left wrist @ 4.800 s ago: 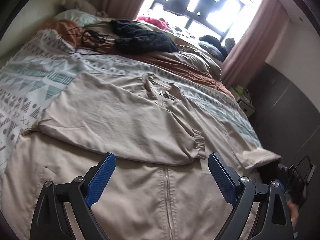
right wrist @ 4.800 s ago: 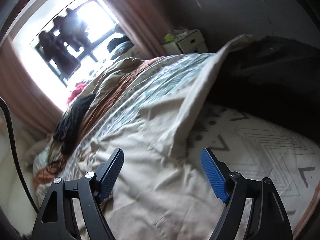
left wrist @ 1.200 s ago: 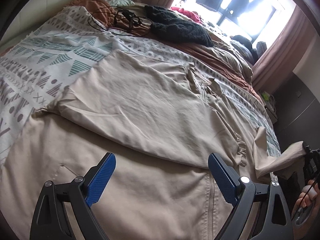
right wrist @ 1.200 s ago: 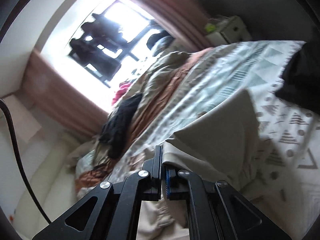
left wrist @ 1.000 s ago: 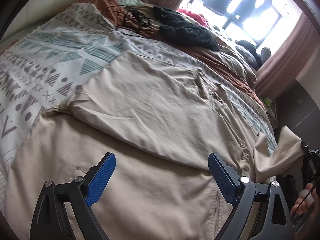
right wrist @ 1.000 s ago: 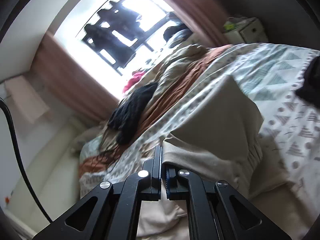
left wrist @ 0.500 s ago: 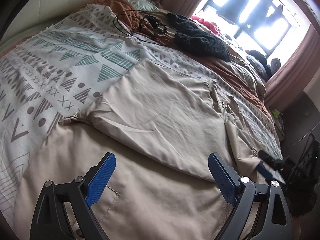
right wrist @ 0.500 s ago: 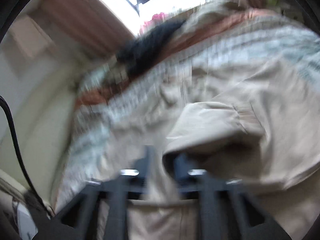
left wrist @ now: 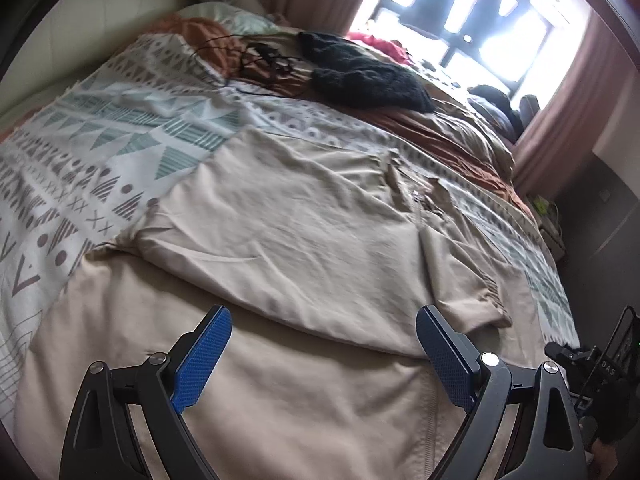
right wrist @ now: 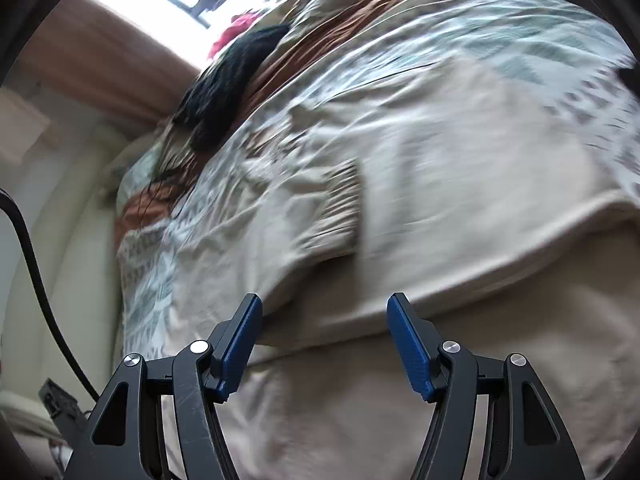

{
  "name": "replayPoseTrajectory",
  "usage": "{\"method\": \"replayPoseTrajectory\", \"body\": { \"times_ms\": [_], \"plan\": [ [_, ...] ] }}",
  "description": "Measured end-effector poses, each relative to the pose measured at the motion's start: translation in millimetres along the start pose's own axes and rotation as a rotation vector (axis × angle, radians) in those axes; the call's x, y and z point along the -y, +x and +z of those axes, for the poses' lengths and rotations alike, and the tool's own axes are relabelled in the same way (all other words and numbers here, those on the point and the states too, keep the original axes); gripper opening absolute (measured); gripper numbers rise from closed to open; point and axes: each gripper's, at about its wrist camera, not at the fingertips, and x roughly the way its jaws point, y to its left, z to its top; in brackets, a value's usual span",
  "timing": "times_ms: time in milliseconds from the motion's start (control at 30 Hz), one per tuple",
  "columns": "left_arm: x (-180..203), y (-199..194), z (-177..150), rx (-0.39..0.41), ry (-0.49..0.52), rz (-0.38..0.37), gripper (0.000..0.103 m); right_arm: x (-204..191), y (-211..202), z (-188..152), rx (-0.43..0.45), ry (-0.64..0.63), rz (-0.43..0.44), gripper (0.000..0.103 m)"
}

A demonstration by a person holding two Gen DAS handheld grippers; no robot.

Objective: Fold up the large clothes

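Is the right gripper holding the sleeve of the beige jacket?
No, the right gripper is open with nothing between its fingers, and the sleeve cuff lies on the beige jacket.

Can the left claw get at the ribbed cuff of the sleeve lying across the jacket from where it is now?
Probably yes. The left claw is open and holds nothing, and the ribbed cuff lies on top of the beige jacket, just ahead of its right finger. Nothing covers it or stands between.
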Motion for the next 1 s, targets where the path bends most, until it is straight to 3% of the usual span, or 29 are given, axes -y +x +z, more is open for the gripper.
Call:
{"method": "replayPoseTrajectory", "body": {
  "times_ms": [267,467,700,1000],
  "plan": [
    [59,-1,-18,-0.025,0.139,-0.075,0.094,74,-36,13,0.042,0.136,-0.065,0.065],
    [115,13,-29,-0.058,0.287,-0.094,0.094,118,-39,25,0.043,0.28,-0.032,0.065],
    [175,50,-31,-0.103,0.41,-0.079,0.094,147,-36,29,0.033,0.398,0.017,0.065],
    [222,106,-36,-0.179,0.538,-0.03,0.094,177,-42,32,0.078,0.541,0.054,0.065]
  ]
}}
